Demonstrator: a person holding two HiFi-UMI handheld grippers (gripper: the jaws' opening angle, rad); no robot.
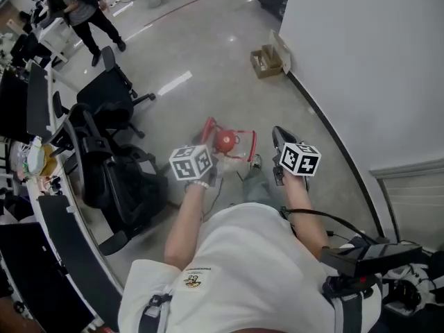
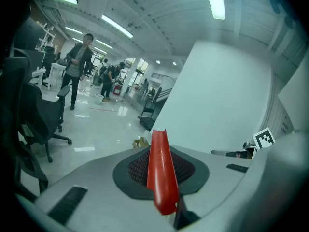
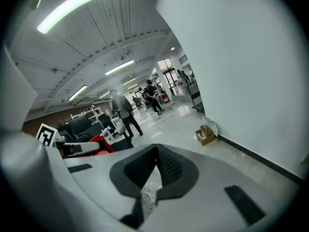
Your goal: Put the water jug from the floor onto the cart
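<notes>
1. The water jug (image 1: 224, 142) is showing in the head view as a round red cap sitting inside a red frame (image 1: 239, 131); its body is too faint to make out, and whether it is resting on the floor cannot be told
2. It is sitting between the two grippers, just ahead of the left marker cube (image 1: 191, 161) and off to the left of the right marker cube (image 1: 300, 158)
3. The left gripper (image 2: 163, 192) is pinching a red strip (image 2: 159, 163) between its jaws, which are pressing in on it from both sides; the strip is running forward along the dark pads and poking up past them
4. The right gripper (image 3: 153, 178) is holding its jaws pressed together on a scrap of clear crinkled plastic (image 3: 148, 192), which is hanging in the narrow slit below the pads
5. Seen from the right gripper, the left one's cube is showing far off to its left, with a patch of red just beside it
6. A cardboard box (image 1: 266, 61) is lying open well ahead of both grippers, touching the foot of the white wall (image 1: 361, 47) that is running along the right gripper's right side
7. Black office chairs (image 1: 111, 89) are standing off to the left of the left gripper, near a long desk (image 1: 62, 220)
8. A person in dark clothes (image 1: 80, 5) is standing far ahead and to the left, well apart from the grippers
9. The wearer of the head camera is reaching forward with both arms, in a white shirt (image 1: 243, 269)
</notes>
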